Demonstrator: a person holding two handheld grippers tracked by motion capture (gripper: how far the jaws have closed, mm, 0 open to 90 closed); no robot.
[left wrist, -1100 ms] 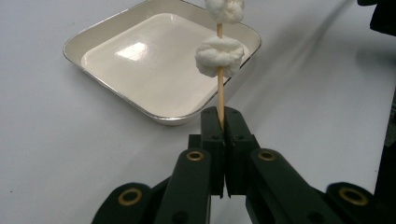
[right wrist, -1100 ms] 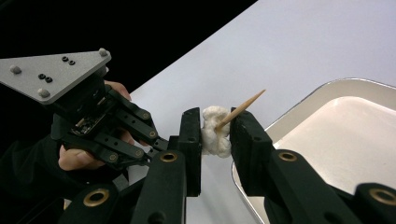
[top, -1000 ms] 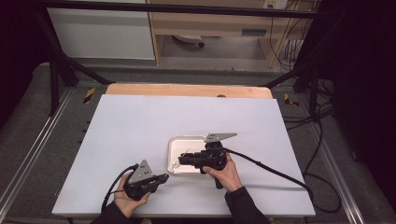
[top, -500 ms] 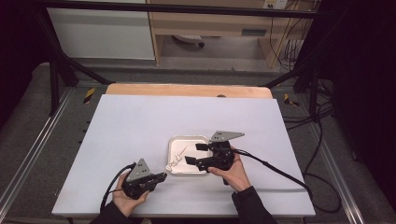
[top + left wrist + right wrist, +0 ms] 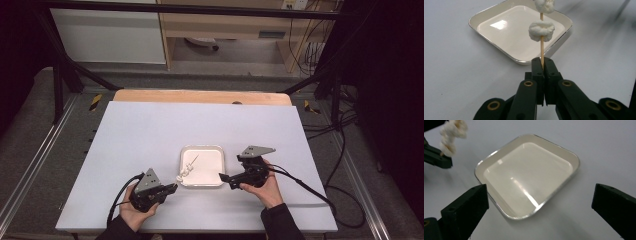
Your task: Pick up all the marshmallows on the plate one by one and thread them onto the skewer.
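My left gripper (image 5: 541,62) is shut on the lower end of a thin wooden skewer (image 5: 541,48). Two white marshmallows (image 5: 541,30) are threaded on it. In the high view the left gripper (image 5: 173,187) sits at the tray's front left corner, and the skewer (image 5: 192,161) slants up over the white square tray (image 5: 212,152). My right gripper (image 5: 231,168) is at the tray's right edge. Its jaws have just been opening and now stand wide with nothing between them. In the right gripper view the right gripper (image 5: 540,195) frames the empty tray (image 5: 574,157), with the marshmallows (image 5: 450,135) at top left.
The tray lies near the front middle of a white table (image 5: 150,130). A wooden strip (image 5: 200,96) runs along the far edge. A cable (image 5: 300,185) trails right from the right gripper. Black frame rails stand on both sides.
The right gripper has drawn back to the right from over the tray and its jaws have opened wide. The left gripper and the skewer have stayed put.
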